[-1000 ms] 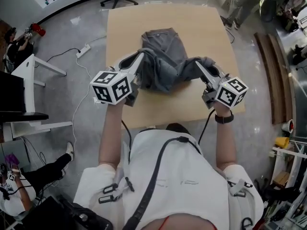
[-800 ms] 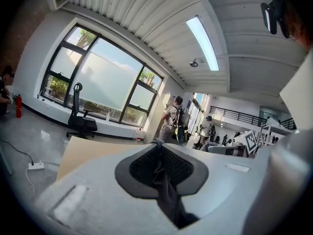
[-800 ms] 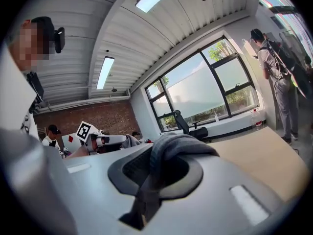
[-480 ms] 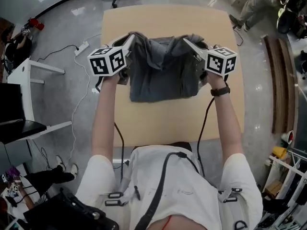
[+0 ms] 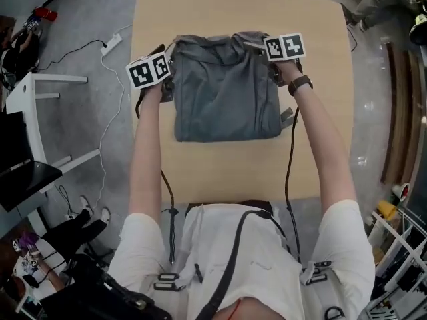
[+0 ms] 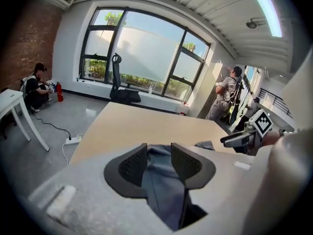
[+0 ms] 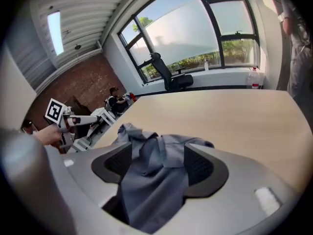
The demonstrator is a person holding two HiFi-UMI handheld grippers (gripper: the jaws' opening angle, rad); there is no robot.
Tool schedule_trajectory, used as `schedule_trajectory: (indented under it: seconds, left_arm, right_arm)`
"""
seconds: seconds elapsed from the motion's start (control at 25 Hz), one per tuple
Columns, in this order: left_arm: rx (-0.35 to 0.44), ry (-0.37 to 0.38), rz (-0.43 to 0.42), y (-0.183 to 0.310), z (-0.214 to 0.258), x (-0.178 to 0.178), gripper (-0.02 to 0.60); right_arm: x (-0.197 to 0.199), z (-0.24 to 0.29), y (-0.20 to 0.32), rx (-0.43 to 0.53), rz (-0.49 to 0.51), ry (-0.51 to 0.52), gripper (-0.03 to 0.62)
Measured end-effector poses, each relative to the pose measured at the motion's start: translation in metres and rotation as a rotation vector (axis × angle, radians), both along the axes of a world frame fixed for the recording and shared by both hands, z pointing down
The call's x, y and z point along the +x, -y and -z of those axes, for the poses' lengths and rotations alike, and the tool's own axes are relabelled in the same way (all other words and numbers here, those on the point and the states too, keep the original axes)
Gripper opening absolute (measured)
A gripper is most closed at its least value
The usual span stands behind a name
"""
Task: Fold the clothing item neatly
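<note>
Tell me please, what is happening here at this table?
A person holds a tool in each hand and is folding a grey garment on a wooden table. The garment lies flat as a rough rectangle. The left tool and the right tool are at its two far corners. The jaws of both are opening, with loose cloth between them, so the person appears to be letting go after a fold.

No legible text or labels
</note>
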State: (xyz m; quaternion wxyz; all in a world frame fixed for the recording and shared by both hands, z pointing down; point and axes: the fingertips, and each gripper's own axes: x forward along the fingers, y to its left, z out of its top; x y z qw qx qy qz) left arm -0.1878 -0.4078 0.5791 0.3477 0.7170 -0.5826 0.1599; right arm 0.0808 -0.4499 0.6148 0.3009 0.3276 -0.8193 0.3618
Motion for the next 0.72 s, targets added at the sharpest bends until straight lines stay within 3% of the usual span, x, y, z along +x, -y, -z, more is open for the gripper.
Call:
schedule_trajectory:
  seconds: [0.2, 0.36, 0.48, 0.6, 0.72]
  left_arm:
    - [-0.1, 0.057, -0.064, -0.096, -0.039, -0.007, 0.161]
    - [-0.205, 0.024, -0.105, -0.195, -0.068, 0.003, 0.161]
    - [-0.265, -0.022, -0.091, -0.253, -0.077, 0.002, 0.16]
    - [-0.292, -0.045, -0.079, -0.288, -0.081, 0.005, 0.16]
    - [-0.293, -0.046, -0.124, -0.303, -0.085, 0.015, 0.158]
  right_arm:
    - [0.045, -0.009, -0.061, 0.039, -0.031, 0.054, 0.309]
    - [0.089, -0.011, -0.145, 0.024, -0.098, 0.077, 0.286]
    - [0.112, -0.014, -0.209, -0.006, -0.159, 0.081, 0.265]
    - [0.129, -0.015, -0.259, -0.018, -0.216, 0.061, 0.247]
    - [0.127, -0.024, -0.29, -0.009, -0.239, 0.04, 0.213]
